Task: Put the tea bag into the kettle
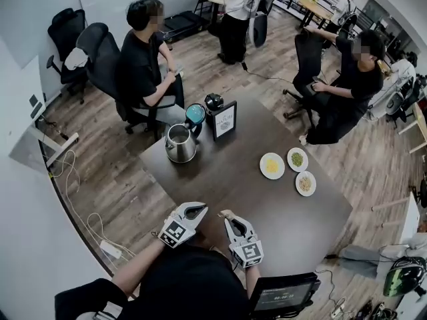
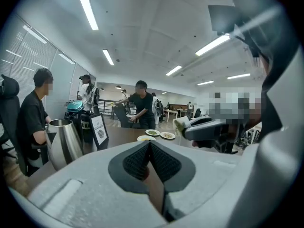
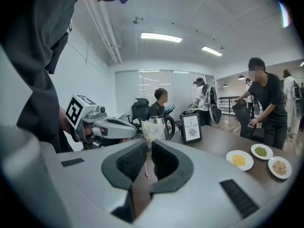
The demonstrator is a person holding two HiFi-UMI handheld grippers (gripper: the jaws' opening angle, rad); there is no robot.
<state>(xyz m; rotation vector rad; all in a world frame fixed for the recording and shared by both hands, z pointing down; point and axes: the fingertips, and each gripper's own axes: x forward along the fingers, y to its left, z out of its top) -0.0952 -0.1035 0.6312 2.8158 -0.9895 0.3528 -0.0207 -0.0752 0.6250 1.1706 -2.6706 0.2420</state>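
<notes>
One level right tool (image 1: 228, 217) pinches tea bag (image 3: 152, 131).

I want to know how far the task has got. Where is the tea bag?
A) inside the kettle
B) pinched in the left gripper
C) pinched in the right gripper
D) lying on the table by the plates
C: the right gripper view shows the tea bag sticking up from the closed jaws of the right gripper, with the kettle standing farther off on the table.
</notes>
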